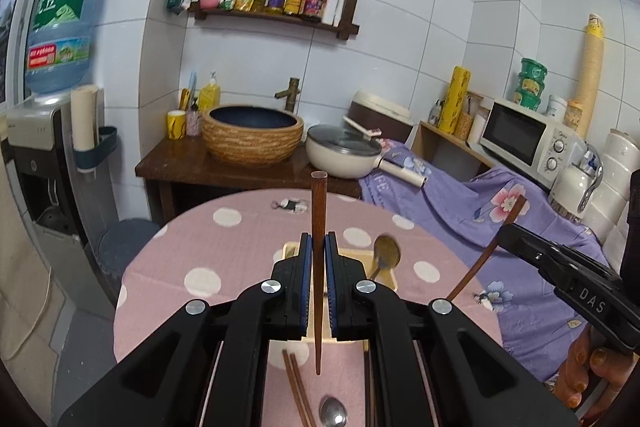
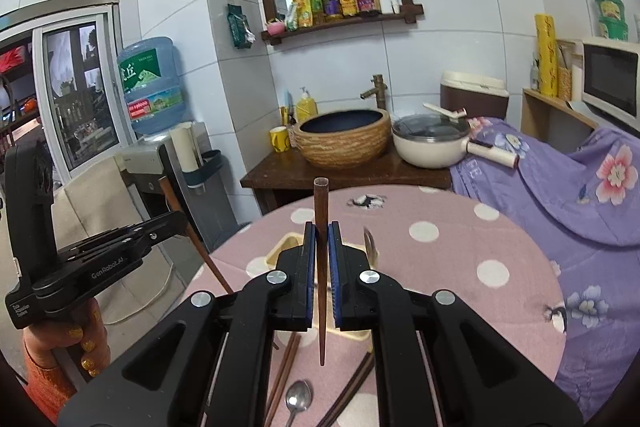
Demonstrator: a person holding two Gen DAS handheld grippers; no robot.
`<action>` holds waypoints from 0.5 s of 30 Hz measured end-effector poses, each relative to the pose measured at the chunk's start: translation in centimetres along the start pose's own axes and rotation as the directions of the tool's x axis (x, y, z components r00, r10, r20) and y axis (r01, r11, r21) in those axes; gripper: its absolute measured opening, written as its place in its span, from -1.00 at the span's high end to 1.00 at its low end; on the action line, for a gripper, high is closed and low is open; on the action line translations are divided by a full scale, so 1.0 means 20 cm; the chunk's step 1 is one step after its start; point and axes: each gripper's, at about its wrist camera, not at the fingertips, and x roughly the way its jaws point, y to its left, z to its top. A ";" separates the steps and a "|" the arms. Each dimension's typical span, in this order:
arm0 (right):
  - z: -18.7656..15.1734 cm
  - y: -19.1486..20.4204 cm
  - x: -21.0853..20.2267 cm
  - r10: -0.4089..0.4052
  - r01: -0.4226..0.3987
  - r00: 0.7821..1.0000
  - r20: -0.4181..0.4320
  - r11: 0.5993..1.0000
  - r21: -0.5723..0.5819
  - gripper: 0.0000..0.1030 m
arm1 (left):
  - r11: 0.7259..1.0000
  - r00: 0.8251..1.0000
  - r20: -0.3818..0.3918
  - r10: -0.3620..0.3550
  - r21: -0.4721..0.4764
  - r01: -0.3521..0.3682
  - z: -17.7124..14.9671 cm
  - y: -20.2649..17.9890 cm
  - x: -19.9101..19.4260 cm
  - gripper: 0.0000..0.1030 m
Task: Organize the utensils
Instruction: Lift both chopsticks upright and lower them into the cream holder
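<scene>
Upright between fingers (image 1: 306,267): chopstick (image 1: 318,219).

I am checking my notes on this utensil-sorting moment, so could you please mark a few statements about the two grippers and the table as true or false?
1. The left gripper grips a wooden chopstick. True.
2. The right gripper is open and holds nothing. False: it is shut on its own chopstick.
3. A spoon stands in the cream utensil holder. True.
4. The tablecloth is plain blue. False: it is pink with white dots.
5. A steel spoon lies on the table. True.
</scene>
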 end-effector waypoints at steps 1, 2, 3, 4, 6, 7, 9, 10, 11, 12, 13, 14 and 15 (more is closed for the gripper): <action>0.04 0.01 0.00 0.001 -0.001 1.000 0.010 1.000 -0.008 0.86 | 1.000 1.000 0.009 -0.003 0.002 0.003 0.04 -0.01 0.00 0.87; 0.09 0.03 0.00 0.000 0.001 1.000 0.025 1.000 -0.017 0.86 | 1.000 1.000 0.021 -0.004 0.006 0.004 0.09 -0.02 0.00 0.87; 0.13 0.04 0.00 -0.002 0.003 0.999 0.036 1.000 -0.023 0.86 | 1.000 0.999 0.032 -0.003 0.011 0.002 0.13 -0.03 0.00 0.87; 0.18 0.05 0.00 -0.003 0.005 0.999 0.048 1.000 -0.028 0.86 | 1.000 0.999 0.045 0.003 0.016 -0.004 0.17 -0.04 0.00 0.87; 0.27 0.07 0.03 -0.004 0.006 0.998 0.065 1.000 -0.030 0.86 | 1.000 0.998 0.069 0.011 0.016 -0.012 0.26 -0.05 0.02 0.87; 0.31 0.08 0.03 -0.007 0.009 0.997 0.072 0.999 -0.032 0.86 | 1.000 0.997 0.076 0.015 0.011 -0.016 0.30 -0.05 0.04 0.87; 0.38 0.09 0.06 -0.021 0.025 0.996 0.090 0.999 -0.041 0.86 | 1.000 0.996 0.087 0.021 -0.001 -0.021 0.36 -0.05 0.07 0.87; 0.41 0.09 0.08 -0.027 0.031 0.995 0.095 0.999 -0.043 0.86 | 1.000 0.995 0.091 0.030 -0.005 -0.030 0.38 -0.05 0.09 0.87; 0.43 0.09 0.10 -0.033 0.037 0.995 0.098 0.998 -0.043 0.86 | 0.999 0.995 0.093 0.034 -0.009 -0.034 0.40 -0.05 0.11 0.87; 0.44 0.10 0.12 -0.042 0.046 0.994 0.100 0.998 -0.044 0.86 | 0.999 0.995 0.091 0.040 -0.011 -0.039 0.41 -0.04 0.14 0.87; 0.45 0.09 0.14 -0.047 0.052 0.994 0.099 0.998 -0.044 0.86 | 0.999 0.995 0.084 0.050 -0.016 -0.048 0.42 -0.04 0.18 0.87; 0.45 0.09 0.17 -0.052 0.055 0.994 0.093 0.998 -0.040 0.86 | 0.998 0.996 0.074 0.053 -0.021 -0.051 0.42 -0.04 0.20 0.87; 0.44 0.08 0.19 -0.054 0.058 0.995 0.087 0.998 -0.035 0.86 | 0.998 0.997 0.062 0.055 -0.027 -0.053 0.41 -0.03 0.23 0.87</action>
